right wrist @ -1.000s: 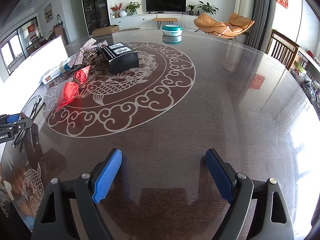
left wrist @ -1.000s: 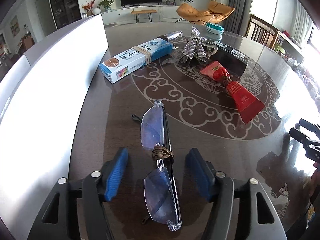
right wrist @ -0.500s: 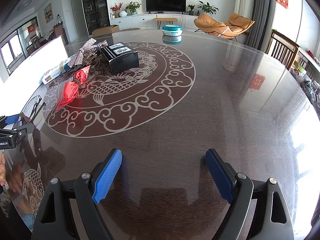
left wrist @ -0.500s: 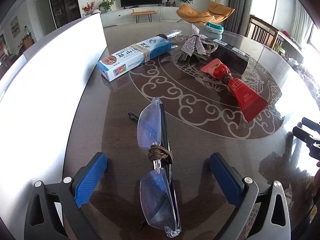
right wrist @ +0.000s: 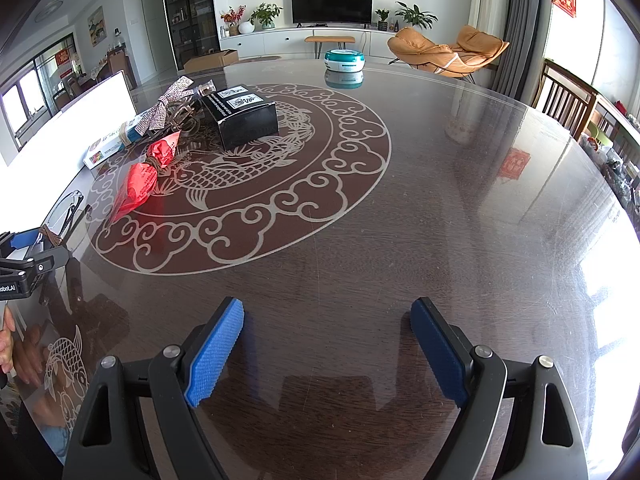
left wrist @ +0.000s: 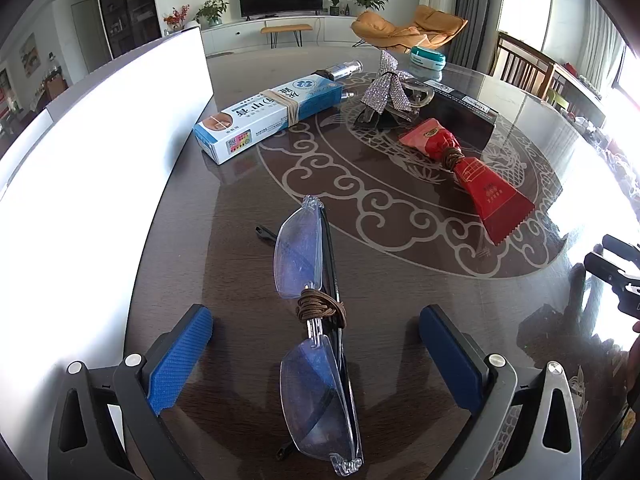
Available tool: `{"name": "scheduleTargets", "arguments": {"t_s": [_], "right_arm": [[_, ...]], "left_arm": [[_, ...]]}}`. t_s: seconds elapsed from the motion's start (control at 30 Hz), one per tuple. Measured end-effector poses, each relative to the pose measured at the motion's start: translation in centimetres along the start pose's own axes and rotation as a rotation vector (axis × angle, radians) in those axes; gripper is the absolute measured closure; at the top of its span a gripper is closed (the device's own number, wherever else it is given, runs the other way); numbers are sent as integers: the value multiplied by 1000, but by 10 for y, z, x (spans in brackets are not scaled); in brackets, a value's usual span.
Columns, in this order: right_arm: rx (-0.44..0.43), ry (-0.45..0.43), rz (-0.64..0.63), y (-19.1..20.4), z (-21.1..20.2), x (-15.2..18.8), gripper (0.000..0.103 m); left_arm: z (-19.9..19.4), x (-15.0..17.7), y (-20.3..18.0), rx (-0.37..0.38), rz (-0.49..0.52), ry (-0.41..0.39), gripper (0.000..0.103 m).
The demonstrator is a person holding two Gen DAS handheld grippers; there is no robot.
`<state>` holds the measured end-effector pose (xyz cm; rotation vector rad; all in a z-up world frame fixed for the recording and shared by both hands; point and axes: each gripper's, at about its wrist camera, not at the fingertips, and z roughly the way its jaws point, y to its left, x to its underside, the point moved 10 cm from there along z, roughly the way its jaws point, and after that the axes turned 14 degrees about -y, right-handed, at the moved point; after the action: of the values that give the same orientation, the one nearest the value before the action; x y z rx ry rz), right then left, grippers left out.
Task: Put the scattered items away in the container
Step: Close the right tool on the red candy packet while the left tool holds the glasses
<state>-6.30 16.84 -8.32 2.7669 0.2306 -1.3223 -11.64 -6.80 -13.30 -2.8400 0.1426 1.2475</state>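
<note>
Folded clear glasses (left wrist: 308, 292) with a brown cord wound round the bridge lie on the dark table, lengthwise between the blue pads of my left gripper (left wrist: 315, 320). Its jaws stand wide open and neither pad touches the glasses. The white container (left wrist: 100, 152) runs along the left. Further back lie a blue-and-white toothpaste box (left wrist: 268, 116), a red tube (left wrist: 476, 176), a rhinestone bow clip (left wrist: 386, 88), a black box (left wrist: 464, 108) and a small bottle (left wrist: 344, 69). My right gripper (right wrist: 327, 308) hangs open over bare table, nothing between its fingers.
A teal round tin (right wrist: 345, 60) stands at the table's far side. The glossy table (right wrist: 460, 208) has a pale ornamental ring in the middle. Wooden chairs (right wrist: 568, 100) stand beyond its right edge. A person's hand (right wrist: 8, 344) shows at the left edge of the right wrist view.
My left gripper's jaws have spread from close beside the glasses to wide open. The glasses stay on the table. The right gripper has not moved.
</note>
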Motion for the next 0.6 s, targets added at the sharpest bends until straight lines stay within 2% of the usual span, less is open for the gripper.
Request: {"name": "scheduleTargets", "arguments": {"t_s": [0.17,0.2,0.23,0.3,0.33,0.4,0.47,0.6], "right_arm": [[-10,1,-2,1,0,-1,15],[-34,8,3,4,1,-3,15],[-79,19,38,7,3,-7,15],[-237,27,172,23,4,-25,16],[-271,22,199,31,6,-40,15],[-320,33,188,56,17,-66,15],[-360,80,144,90,37,-82,16],[-339,149,13,144,79,-85,17]], "left_arm": [[3,0,0,3,5,35,0],[3,0,-1,3,5,41,0],[3,0,-1,3,6,45,0],[4,0,-1,6,8,48,0],[4,0,-1,8,10,48,0],[4,0,-1,11,12,51,0],[4,0,-1,11,9,55,0],[4,1,-1,3,2,55,0]]}}
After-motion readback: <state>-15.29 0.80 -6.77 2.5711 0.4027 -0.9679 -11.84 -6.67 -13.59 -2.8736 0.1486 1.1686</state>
